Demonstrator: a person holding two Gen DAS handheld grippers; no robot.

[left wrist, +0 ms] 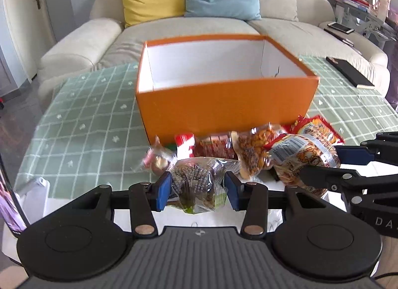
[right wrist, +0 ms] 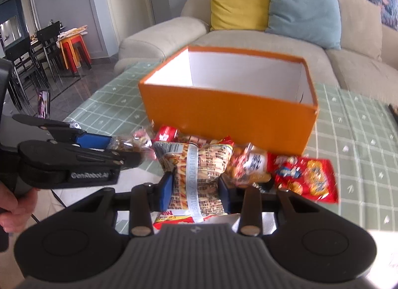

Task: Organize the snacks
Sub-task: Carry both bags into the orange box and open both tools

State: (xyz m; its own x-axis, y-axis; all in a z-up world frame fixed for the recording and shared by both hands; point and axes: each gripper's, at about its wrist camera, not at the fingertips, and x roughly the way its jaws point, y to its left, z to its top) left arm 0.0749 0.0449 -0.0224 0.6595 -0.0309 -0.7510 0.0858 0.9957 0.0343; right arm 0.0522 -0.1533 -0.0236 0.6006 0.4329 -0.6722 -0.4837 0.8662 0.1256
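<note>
An open orange box (left wrist: 223, 104) with a white, empty inside stands on the green checked tablecloth; it also shows in the right wrist view (right wrist: 223, 114). A pile of snack packets lies in front of it. My left gripper (left wrist: 197, 188) is shut on a clear packet of dark snacks (left wrist: 196, 184). My right gripper (right wrist: 195, 189) is shut on a cream-and-orange snack bag (right wrist: 196, 179), which also shows in the left wrist view (left wrist: 303, 157). A red packet (right wrist: 306, 179) and a clear packet of orange snacks (left wrist: 256, 149) lie beside them.
A beige sofa (left wrist: 82, 47) with yellow and light blue cushions stands behind the table. A black notebook (left wrist: 348, 72) lies at the table's far right. A phone (right wrist: 42, 104) stands at the table's left. Dining chairs (right wrist: 32, 47) stand far left.
</note>
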